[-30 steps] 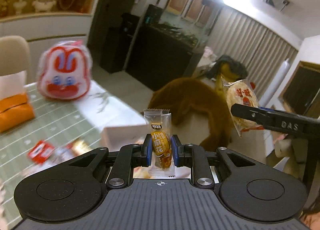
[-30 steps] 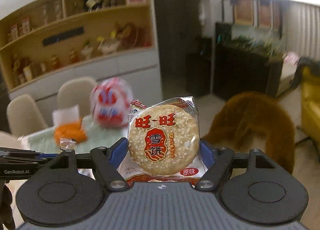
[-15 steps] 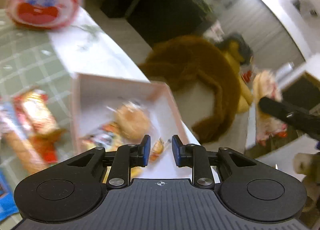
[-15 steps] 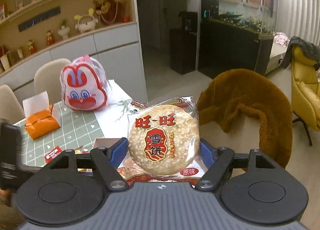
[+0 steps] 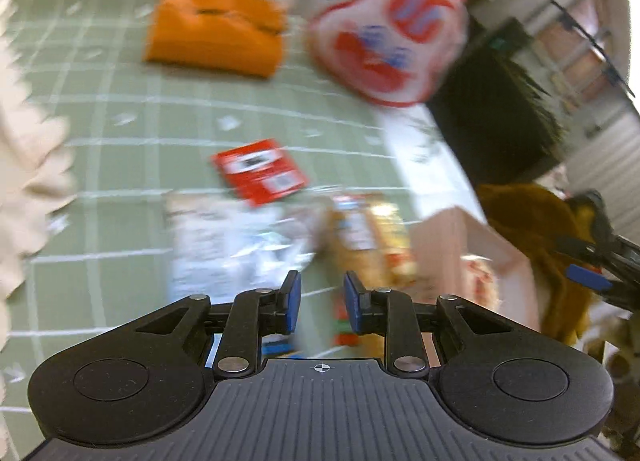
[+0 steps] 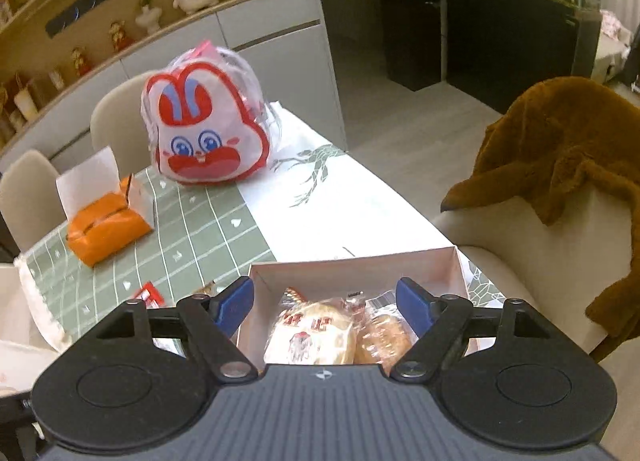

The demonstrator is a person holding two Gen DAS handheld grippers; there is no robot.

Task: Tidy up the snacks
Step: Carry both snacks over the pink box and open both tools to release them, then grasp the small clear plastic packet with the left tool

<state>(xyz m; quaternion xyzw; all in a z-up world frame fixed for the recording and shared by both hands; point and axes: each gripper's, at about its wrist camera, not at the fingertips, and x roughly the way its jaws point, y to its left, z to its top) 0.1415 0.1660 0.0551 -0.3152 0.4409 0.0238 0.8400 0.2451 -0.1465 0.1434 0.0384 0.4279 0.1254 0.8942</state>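
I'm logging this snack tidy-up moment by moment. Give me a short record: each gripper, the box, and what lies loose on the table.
left gripper: fingers close together, nothing between them
right gripper: open, empty, over the box
box: holds two round cracker packets
loose on table: red packet, plus other snack packets too blurred to name
also on table: rabbit bag, orange tissue pack
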